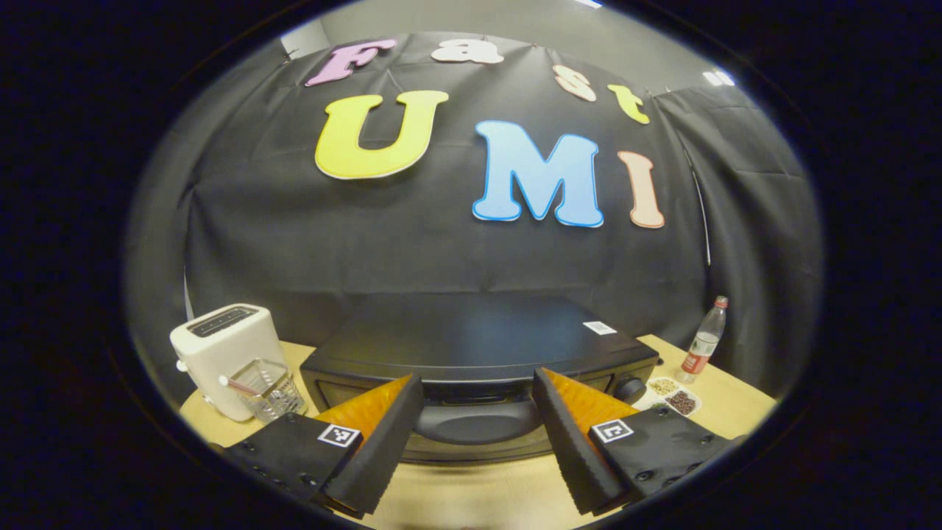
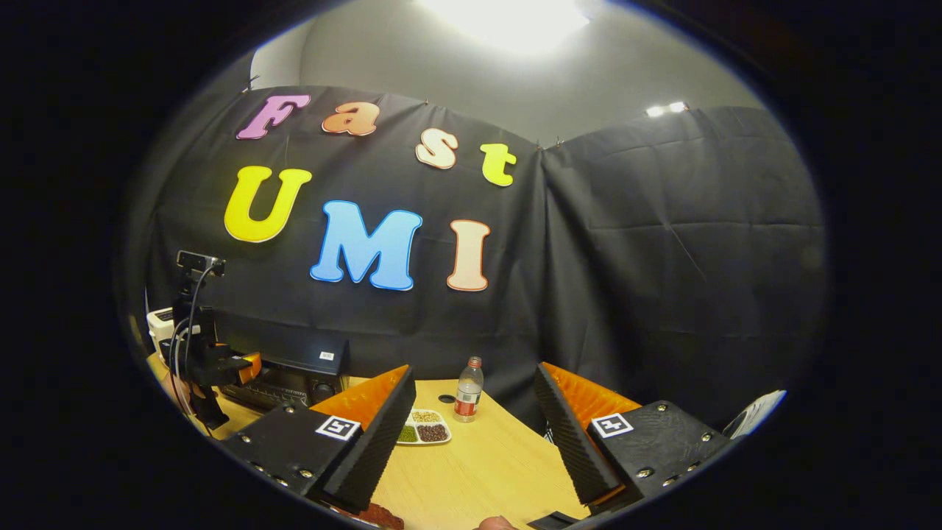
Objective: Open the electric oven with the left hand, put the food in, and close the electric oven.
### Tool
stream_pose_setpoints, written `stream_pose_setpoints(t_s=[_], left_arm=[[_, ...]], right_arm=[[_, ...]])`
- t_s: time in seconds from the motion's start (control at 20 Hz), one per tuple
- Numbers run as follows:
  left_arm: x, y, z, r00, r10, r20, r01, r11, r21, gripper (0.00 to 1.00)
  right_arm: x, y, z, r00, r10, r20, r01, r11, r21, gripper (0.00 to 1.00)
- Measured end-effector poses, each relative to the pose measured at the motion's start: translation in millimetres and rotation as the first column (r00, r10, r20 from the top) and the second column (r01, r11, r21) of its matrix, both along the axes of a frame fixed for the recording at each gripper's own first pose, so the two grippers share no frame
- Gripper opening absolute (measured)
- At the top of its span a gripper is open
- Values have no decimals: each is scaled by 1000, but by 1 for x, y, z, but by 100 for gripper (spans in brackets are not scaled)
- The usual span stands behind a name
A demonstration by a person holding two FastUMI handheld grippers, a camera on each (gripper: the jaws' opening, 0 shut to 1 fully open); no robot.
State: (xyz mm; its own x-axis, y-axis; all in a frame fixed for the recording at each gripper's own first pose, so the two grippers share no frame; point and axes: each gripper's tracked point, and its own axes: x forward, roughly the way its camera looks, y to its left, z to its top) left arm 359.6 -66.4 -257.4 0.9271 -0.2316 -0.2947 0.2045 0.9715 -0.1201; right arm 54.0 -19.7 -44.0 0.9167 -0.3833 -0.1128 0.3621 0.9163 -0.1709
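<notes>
Oven (image 1: 478,346) boxy, glossy black | left gripper (image 1: 477,442) fingers spread | right gripper (image 2: 475,434) fingers spread

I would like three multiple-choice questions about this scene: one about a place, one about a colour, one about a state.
1. Where does the toaster stand?
A. left of the oven
B. on top of the oven
C. beside the bottle

2. What colour is the bottle's cap?
A. blue
B. red
C. green

3. How is the left claw?
A. shut on the door handle
B. shut on a cup
C. open

Answers: 1 A, it stands at the oven's left end; 2 B, the cap looks red; 3 C, its fingers stand apart before the door.
</notes>
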Motion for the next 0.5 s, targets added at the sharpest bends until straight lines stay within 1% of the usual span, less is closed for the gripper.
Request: stream_pose_setpoints(t_s=[0.1, 0.15, 0.2, 0.45, 0.5], left_arm=[[2, 0, -1, 1000, 1, 4, -1, 1000, 11, 100], [1, 0, -1, 1000, 1, 10, -1, 1000, 12, 94], [0, 0, -2, 1000, 0, 7, -1, 1000, 14, 99], [-20, 0, -5, 1000, -7, 7, 6, 999, 53, 100], [-24, -1, -5, 1000, -7, 8, 7, 999, 54, 99]], right_arm=[[0, 2, 1, 1000, 1, -1, -1, 1000, -3, 98], [1, 2, 0, 1000, 3, -3, -3, 1000, -3, 98], [2, 3, -1, 1000, 5, -6, -5, 1000, -5, 98], [4, 7, -5, 1000, 24, -13, -24, 1000, 2, 98], [5, 8, -4, 999, 29, -12, -29, 1000, 5, 98]])
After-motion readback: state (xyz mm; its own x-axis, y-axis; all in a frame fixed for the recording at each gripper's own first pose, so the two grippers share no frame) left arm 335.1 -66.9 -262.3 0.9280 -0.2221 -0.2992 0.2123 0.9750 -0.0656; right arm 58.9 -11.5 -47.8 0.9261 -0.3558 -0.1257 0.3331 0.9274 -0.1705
